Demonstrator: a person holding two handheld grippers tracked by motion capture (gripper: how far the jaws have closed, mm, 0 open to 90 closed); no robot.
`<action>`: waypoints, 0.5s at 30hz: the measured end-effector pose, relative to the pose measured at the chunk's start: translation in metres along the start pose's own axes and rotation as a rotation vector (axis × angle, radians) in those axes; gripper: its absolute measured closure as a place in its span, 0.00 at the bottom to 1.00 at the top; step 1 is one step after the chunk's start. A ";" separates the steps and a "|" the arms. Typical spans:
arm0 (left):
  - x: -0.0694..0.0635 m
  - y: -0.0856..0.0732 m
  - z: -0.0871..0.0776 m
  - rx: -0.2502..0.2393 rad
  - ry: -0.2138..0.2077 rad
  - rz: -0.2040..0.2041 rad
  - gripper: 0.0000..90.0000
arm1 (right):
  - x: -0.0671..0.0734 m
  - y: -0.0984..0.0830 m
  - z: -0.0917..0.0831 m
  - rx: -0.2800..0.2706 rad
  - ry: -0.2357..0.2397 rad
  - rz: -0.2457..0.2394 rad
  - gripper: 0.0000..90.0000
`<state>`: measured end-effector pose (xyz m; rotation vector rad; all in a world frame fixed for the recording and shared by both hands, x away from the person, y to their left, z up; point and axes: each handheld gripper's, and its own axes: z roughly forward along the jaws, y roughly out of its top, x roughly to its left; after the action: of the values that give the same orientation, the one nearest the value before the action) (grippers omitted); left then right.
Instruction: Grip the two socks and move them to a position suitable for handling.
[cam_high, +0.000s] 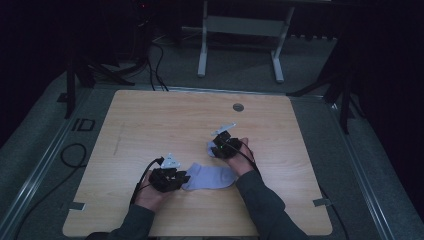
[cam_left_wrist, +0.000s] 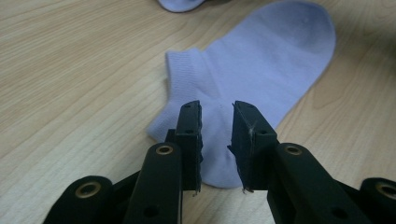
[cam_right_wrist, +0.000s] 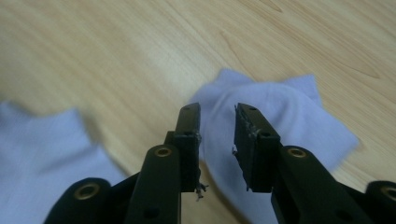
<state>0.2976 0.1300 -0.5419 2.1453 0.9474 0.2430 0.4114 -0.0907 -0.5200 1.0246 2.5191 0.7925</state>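
Socks lie mid-table: one lilac sock (cam_high: 210, 177) flat beside my left gripper (cam_high: 172, 179), jaws part-open over its heel, gripping nothing; my right gripper (cam_right_wrist: 217, 135) hovers part-open above the second sock (cam_right_wrist: 285, 140).

1. The table (cam_high: 150, 115) is topped with pale wood-grain laminate, smooth and matt.
2. The sock (cam_left_wrist: 261, 60) is made of soft lilac knit cloth, ribbed at the cuff.
3. The fingers (cam_left_wrist: 190, 140) are formed of black matt plastic, fitted with brass-coloured rivets.

One marking is legible: the letters "ID" (cam_high: 83, 124), in dark characters on the grey floor strip (cam_high: 60, 137) just beside the left edge of the table (cam_high: 150, 115).
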 end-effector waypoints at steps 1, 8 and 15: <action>0.000 0.000 0.000 0.000 0.003 -0.002 0.80 | 0.000 0.002 0.004 0.006 -0.002 0.004 0.78; 0.000 0.000 0.002 0.012 0.012 0.001 0.80 | 0.000 0.008 0.027 0.076 -0.029 0.041 0.84; 0.000 0.000 0.003 0.017 0.019 0.003 0.80 | -0.002 0.008 0.021 0.069 -0.045 0.069 0.99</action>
<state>0.2989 0.1279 -0.5443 2.1637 0.9609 0.2583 0.4267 -0.0796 -0.5318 1.1449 2.5007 0.6986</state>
